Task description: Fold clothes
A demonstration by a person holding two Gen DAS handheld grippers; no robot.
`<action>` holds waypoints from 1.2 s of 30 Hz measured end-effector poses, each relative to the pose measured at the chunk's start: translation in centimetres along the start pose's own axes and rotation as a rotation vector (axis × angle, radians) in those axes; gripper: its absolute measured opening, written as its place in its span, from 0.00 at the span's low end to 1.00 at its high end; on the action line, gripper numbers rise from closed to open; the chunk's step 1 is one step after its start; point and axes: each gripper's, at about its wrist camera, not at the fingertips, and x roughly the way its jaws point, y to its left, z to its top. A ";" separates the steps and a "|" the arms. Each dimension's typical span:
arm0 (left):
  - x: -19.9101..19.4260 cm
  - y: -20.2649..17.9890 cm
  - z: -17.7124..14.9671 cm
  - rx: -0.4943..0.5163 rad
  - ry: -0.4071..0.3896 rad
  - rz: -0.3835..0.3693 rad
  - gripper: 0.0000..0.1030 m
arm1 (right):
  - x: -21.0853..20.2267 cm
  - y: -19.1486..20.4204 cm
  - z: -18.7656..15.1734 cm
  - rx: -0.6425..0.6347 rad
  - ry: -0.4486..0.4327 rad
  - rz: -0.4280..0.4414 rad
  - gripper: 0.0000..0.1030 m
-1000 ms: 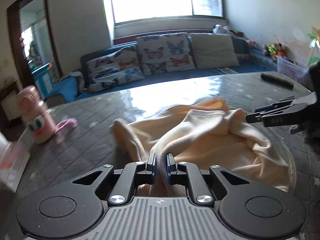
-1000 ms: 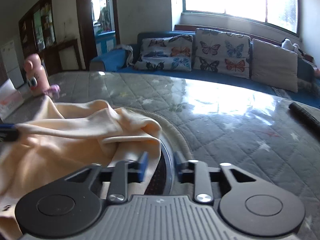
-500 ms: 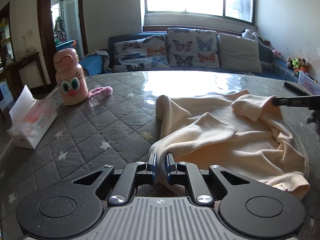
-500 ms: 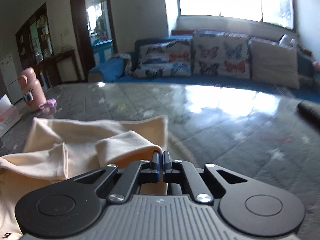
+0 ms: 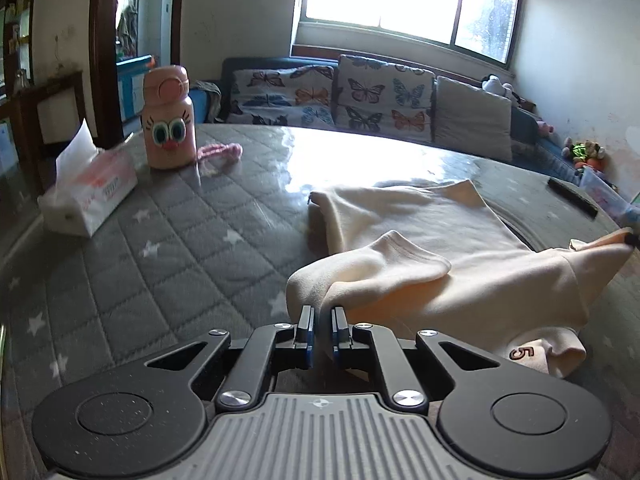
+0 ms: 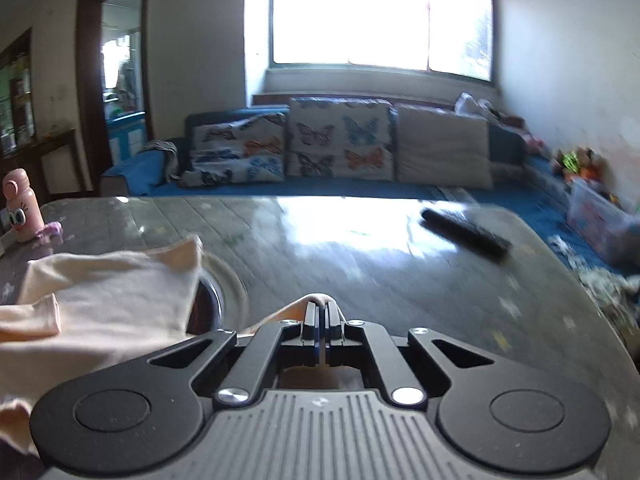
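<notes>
The cream garment [image 5: 420,240] is pinched by both grippers' fingers [image 5: 307,322] [image 6: 310,316], stretched between them for flattening.

A: We're in a home, a lived-in living room. The sofa [image 5: 400,120] against the far wall settles it for us.

B: Agreed. We see butterfly-print cushions [image 5: 384,98] on that sofa, a plain beige cushion [image 5: 474,118] beside them, and a wide window [image 5: 408,0] right above it.

A: At the sofa's right end we spot soft toys [image 5: 584,152] by the wall. Left of the sofa, a dark-framed doorway [image 5: 132,40] opens onto another room.

B: And in front of the sofa, our quilted star-patterned tabletop [image 5: 160,248] carries a pink cartoon-faced bottle [image 5: 169,118] and a tissue pack [image 5: 90,192]. Household clutter, we'd say.
</notes>
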 end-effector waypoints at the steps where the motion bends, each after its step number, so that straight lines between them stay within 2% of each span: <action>1: -0.1 0.0 -0.2 0.010 0.005 -0.005 0.09 | -0.3 0.0 -0.8 0.009 0.021 -0.004 0.02; 4: 0.0 -0.1 -0.7 0.045 0.018 0.026 0.09 | 0.0 0.1 -2.7 0.013 0.081 -0.027 0.05; 8: -0.9 0.4 -1.0 0.075 0.005 0.063 0.11 | -0.1 0.0 -3.6 0.021 0.095 -0.018 0.12; 9: -1.3 0.4 -1.1 0.085 0.000 0.065 0.14 | -0.4 0.1 -3.6 0.010 0.090 -0.015 0.13; 11: -1.9 0.4 -1.3 0.108 -0.006 0.068 0.22 | -1.4 0.5 -3.4 -0.034 0.069 -0.008 0.26; 13: -2.5 -0.1 -1.6 0.131 -0.015 0.061 0.28 | -2.2 1.3 -3.2 -0.067 0.056 0.010 0.30; 15: -3.1 -1.1 -1.7 0.158 -0.027 0.025 0.32 | -3.0 2.2 -3.0 -0.100 0.047 0.038 0.32; 18: -3.6 -2.9 -1.9 0.200 -0.036 -0.054 0.42 | -3.6 3.8 -2.9 -0.147 0.044 0.104 0.36; 26: -3.0 -9.1 -3.5 0.340 -0.003 -0.239 0.49 | -5.0 7.8 -2.2 -0.274 0.040 0.236 0.39; 31: -2.1 -10.7 -4.4 0.388 0.021 -0.267 0.49 | -6.6 8.6 -0.6 -0.336 0.020 0.245 0.40; 36: -1.8 -10.9 -4.9 0.407 0.030 -0.286 0.49 | -7.6 9.8 -1.3 -0.410 0.052 0.261 0.40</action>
